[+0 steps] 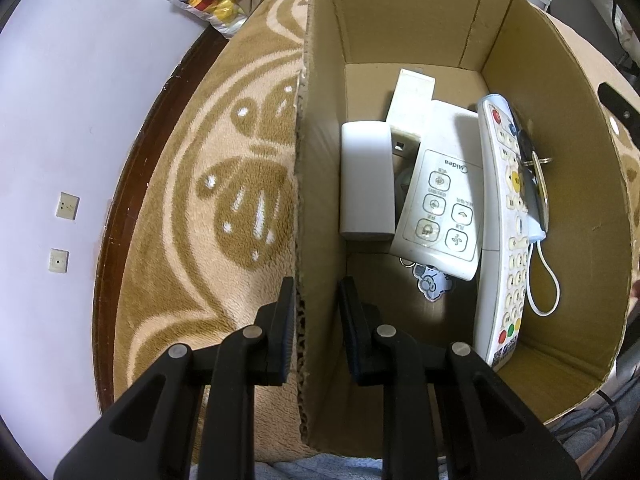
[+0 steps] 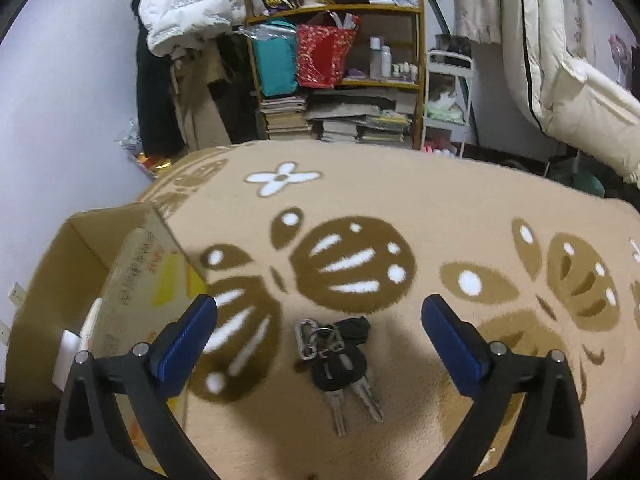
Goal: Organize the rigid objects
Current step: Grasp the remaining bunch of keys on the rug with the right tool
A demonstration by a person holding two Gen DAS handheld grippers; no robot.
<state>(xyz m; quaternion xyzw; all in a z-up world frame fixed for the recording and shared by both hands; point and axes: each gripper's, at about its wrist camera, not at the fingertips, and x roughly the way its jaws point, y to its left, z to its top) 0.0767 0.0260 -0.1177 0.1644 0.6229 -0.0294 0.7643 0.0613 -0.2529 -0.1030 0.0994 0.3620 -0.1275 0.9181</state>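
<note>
Straddling the near wall of the cardboard box (image 1: 316, 200), the left tongs (image 1: 316, 320) pinch that wall between their pads, one finger outside over the blanket (image 1: 192, 240), the other inside. The grip most likely steadies the box so it does not slide on the soft cover while things go in.

Ahead of these tongs, on the box floor, lie a plain white block (image 1: 366, 184), a white air-conditioner remote (image 1: 444, 200) resting partly on a cream-coloured piece (image 1: 412, 96), and a long TV remote (image 1: 506, 232) leaning against the far-side wall with a small dark item and a white looped cord (image 1: 544, 280) beside it. A flat cartoon charm (image 1: 432, 282) peeks out under the remote.

The right tongs (image 2: 320, 320) stand spread wide with nothing between the pads, pointing down at a bunch of keys (image 2: 336, 356) that lies on the blanket between and just ahead of the fingertips, not touched. A carabiner and a black fob sit at the far end, the blades point back toward the tongs. The box stands off to the left of these tongs.

Judging by this, the keys are the next thing to be gathered, and the wide spread gives room to come down around the whole bunch.
</note>
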